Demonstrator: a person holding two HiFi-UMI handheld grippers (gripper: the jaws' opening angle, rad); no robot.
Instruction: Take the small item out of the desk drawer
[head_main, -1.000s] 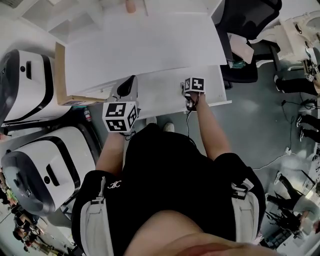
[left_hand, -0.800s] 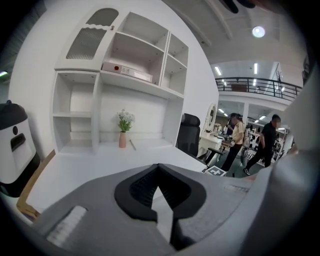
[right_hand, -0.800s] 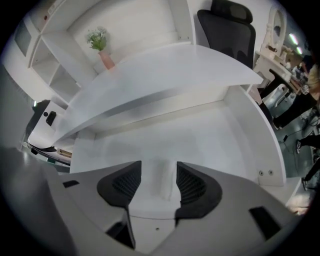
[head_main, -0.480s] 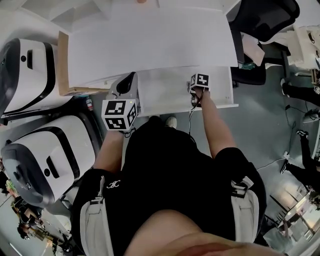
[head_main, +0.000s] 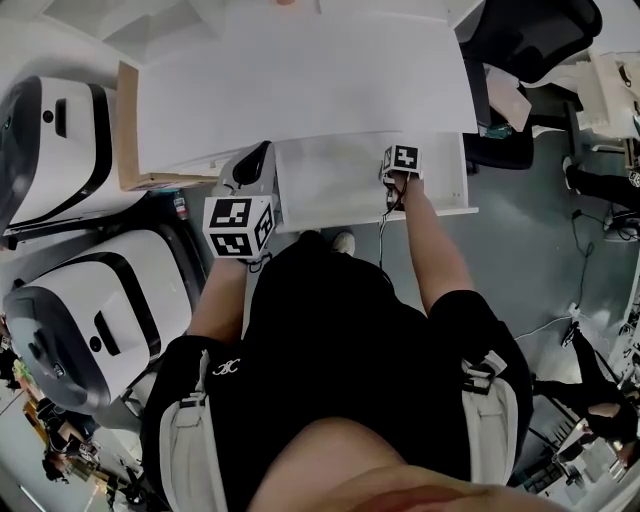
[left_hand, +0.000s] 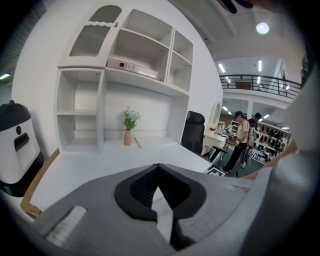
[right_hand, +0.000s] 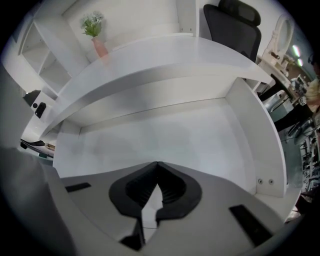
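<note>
Where the drawer (head_main: 330, 185) stands open | smooth white panels | rectangular

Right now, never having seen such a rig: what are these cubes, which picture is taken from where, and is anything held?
No robot here: a person holds a two-jaw gripper in each hand; the marker cubes are parts of them. The top-down picture comes from a head camera; the other two ride on the grippers, looking along their jaws. The left gripper, jaws shut and empty, is at the front edge of the white desk. The right gripper points down into the open drawer; its jaws have just closed, with nothing visible between them. A small vase stands at the desk's back.
</note>
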